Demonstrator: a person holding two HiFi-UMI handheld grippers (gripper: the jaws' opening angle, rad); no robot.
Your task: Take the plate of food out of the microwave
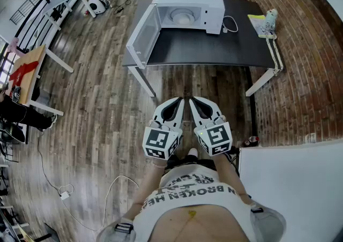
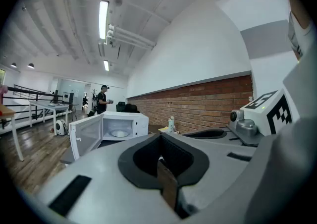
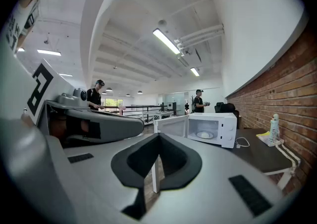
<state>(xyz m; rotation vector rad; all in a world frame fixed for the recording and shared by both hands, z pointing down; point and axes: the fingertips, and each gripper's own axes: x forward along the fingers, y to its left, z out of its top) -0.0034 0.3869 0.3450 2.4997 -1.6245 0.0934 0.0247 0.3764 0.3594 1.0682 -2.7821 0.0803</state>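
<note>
The white microwave stands on a dark table, its door swung open to the left. Inside it, a white plate of food rests on the turntable. The microwave and plate show small and far off in the left gripper view, as do the microwave and plate in the right gripper view. My left gripper and right gripper are held side by side near my body, well short of the table, both shut and holding nothing.
A bottle and yellow papers lie at the table's right end, and a white cable runs beside the microwave. A brick wall stands to the right, a white panel at lower right. Pale tables stand far left. A person stands far off.
</note>
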